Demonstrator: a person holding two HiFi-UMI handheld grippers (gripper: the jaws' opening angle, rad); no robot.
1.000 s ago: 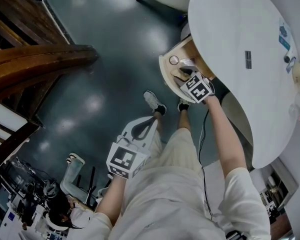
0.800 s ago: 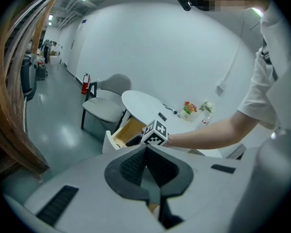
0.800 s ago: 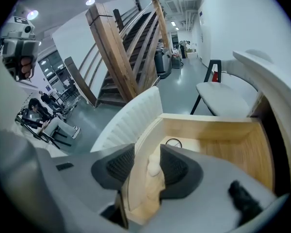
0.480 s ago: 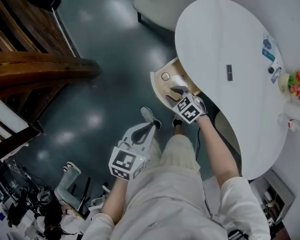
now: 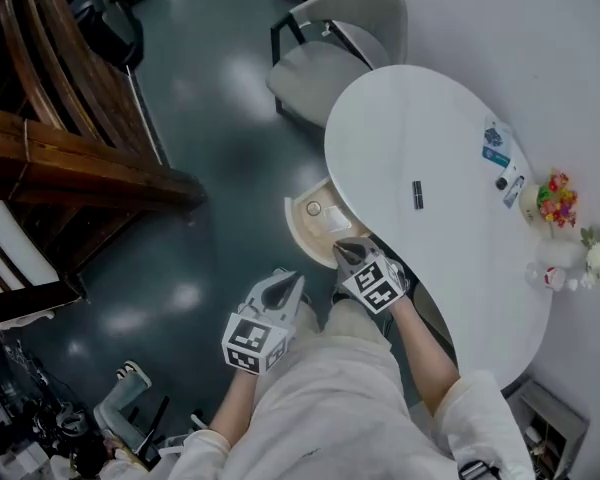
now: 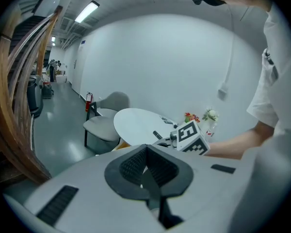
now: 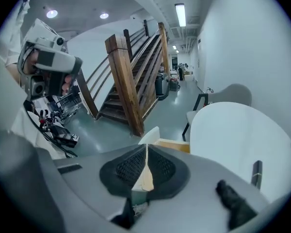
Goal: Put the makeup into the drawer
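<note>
We log the right gripper (image 5: pixel 346 252) with its jaws just closed together on nothing. The makeup (image 5: pixel 313 208) lies in the open drawer (image 5: pixel 296 230) at its 11 o'clock, presumably delivered. The left gripper (image 5: pixel 284 288) is closed and empty, held clear at 8 o'clock.

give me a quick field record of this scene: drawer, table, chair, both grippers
drawer: pale wooden drawer under the table edge, open; a small round item and a white flat item lie inside
table: white rounded table; slim black item on it, colourful flowers at the far side
chair: grey padded chair beyond the table
left gripper: jaws together, empty
right gripper: near the open drawer; jaws have just been closing, now together, nothing between them
</note>
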